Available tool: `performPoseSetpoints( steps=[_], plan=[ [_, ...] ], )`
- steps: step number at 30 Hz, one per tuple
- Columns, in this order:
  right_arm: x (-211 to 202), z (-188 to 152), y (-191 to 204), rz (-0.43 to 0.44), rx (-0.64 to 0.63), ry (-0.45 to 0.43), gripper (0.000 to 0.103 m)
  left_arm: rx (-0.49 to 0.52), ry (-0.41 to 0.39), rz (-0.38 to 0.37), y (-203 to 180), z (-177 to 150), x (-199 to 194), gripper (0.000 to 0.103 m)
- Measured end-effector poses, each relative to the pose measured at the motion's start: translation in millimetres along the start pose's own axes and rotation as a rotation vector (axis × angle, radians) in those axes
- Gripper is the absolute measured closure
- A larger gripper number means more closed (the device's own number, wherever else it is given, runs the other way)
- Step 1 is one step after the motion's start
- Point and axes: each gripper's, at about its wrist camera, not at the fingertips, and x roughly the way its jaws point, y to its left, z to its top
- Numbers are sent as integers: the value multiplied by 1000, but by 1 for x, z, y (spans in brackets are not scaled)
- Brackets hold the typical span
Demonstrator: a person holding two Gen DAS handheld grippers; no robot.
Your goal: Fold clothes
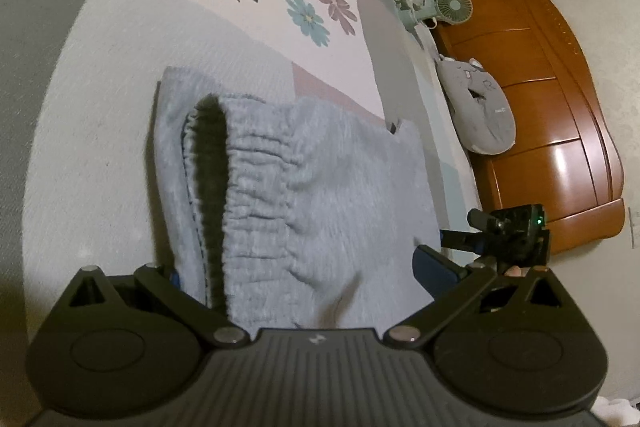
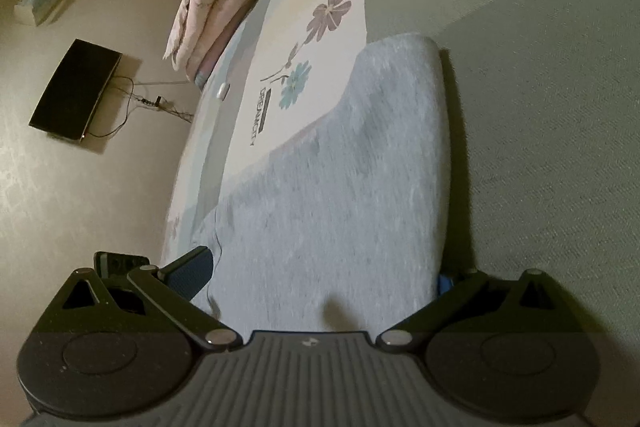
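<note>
Fingers spread wide on two grippers, one grey garment

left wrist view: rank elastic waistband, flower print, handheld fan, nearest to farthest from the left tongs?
1. Elastic waistband of the grey pants, right between the fingers of the left tongs, slightly left.
2. Flower print on the bed sheet, beyond the pants, centre.
3. Handheld fan, farthest, upper right by the wooden headboard.
</note>
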Motion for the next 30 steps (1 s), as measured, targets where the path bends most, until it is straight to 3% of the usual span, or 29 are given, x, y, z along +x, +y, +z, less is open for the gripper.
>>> performPoseSetpoints(
  steps=[7, 11, 14, 20, 27, 30],
  plan=[
    [-6, -13, 1, 10, -53, 26, 0, -9, -8, -28, 5, -2, -3, 2],
    [1, -4, 1, 7, -31, 31, 0, -1, 11, 7, -2, 13, 8, 2],
    [0, -5, 2, 10, -39, 26, 0, 30, 11, 20, -5, 5, 5, 2],
    [-3, -12, 2, 18, -70, 33, 0, -8, -2, -57, 12, -3, -7, 4],
    [8, -1, 4, 14, -46, 34, 0, 13, 5, -19, 2, 13, 6, 2],
    [4, -8, 5, 15, -63, 32, 0, 37, -8, -12, 2, 4, 1, 8]
  ],
)
